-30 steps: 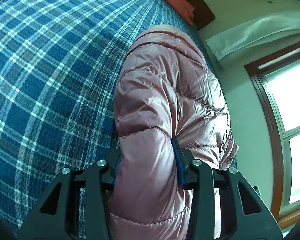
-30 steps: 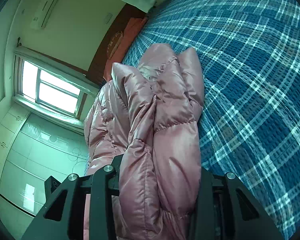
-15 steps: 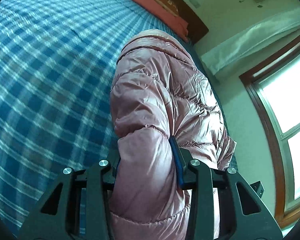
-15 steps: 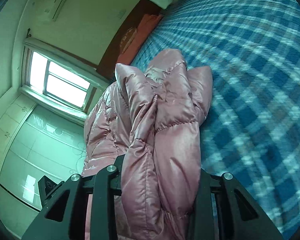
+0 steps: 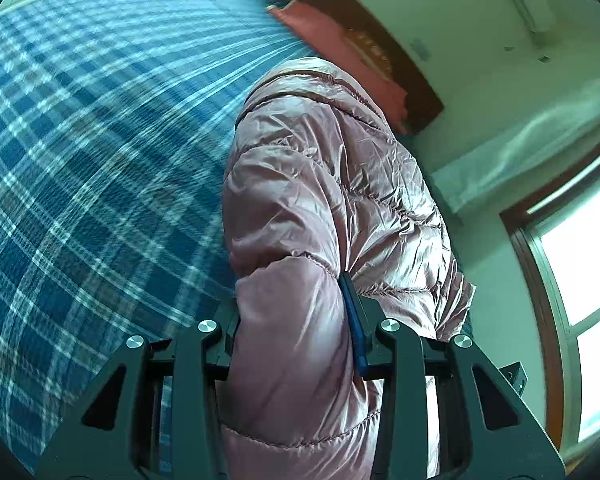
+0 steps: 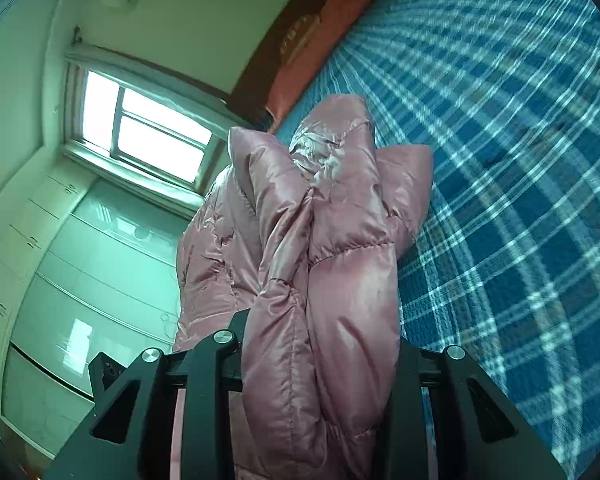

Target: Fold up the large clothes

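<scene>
A shiny pink puffer jacket (image 5: 324, 184) hangs bunched over the blue plaid bed (image 5: 80, 168). My left gripper (image 5: 292, 320) is shut on a thick padded fold of it; the blue pad of the right finger (image 5: 354, 332) presses into the fabric. In the right wrist view the same pink puffer jacket (image 6: 340, 240) rises in several folds, and my right gripper (image 6: 320, 344) is shut on a bundle of it. Both sets of fingertips are mostly buried in the fabric. The jacket's lower part is hidden behind the grippers.
The blue plaid bed (image 6: 520, 160) stretches away beside the jacket. A red pillow (image 5: 340, 52) lies against a dark wooden headboard (image 5: 380, 40) at the far end. A bright window (image 6: 140, 132) and pale wardrobe doors (image 6: 80, 280) stand to one side.
Both grippers have swept sideways and slightly upward with the jacket; the headboard, wall and window have come further into view and the bed is motion-blurred. Both grips are unchanged.
</scene>
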`<action>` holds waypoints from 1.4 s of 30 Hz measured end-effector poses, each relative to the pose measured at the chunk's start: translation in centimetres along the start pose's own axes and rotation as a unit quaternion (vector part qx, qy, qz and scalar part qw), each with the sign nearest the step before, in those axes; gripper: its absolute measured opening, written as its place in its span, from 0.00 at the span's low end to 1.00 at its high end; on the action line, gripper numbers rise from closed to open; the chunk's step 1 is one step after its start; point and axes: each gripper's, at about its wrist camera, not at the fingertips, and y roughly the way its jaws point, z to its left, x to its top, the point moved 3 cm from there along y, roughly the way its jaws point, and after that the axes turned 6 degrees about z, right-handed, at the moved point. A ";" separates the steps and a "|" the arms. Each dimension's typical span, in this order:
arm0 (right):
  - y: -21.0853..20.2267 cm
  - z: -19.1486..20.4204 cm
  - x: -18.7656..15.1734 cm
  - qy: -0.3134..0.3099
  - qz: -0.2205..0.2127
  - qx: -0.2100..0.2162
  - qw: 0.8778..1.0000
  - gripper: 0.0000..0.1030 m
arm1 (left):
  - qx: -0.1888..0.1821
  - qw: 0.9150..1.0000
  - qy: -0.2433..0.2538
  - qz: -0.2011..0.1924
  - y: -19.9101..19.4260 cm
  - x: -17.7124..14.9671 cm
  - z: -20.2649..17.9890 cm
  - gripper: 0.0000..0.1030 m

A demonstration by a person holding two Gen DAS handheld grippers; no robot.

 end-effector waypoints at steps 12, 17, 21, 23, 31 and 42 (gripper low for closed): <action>2.9 -1.9 -0.1 0.016 0.034 -0.027 0.999 0.37 | -0.008 0.999 -0.030 0.038 2.6 0.4 3.2 0.42; 2.0 -2.4 1.9 0.004 0.027 -0.047 0.999 0.64 | -0.013 0.999 -0.026 0.043 1.3 1.2 3.0 0.53; 1.4 -3.0 4.3 0.015 0.015 -0.046 0.999 0.65 | -0.005 0.998 -0.046 0.036 1.5 2.9 3.6 0.56; 1.6 -3.4 5.5 0.027 0.011 -0.043 0.999 0.65 | -0.004 0.998 -0.053 0.037 2.0 3.7 3.8 0.59; 3.5 -4.7 7.2 0.050 0.028 -0.038 0.998 0.31 | 0.024 0.997 -0.049 0.056 4.3 5.8 4.0 0.45; 1.5 -4.0 5.4 0.051 0.024 -0.053 0.997 0.63 | 0.000 0.994 -0.094 0.057 2.0 3.4 5.4 0.65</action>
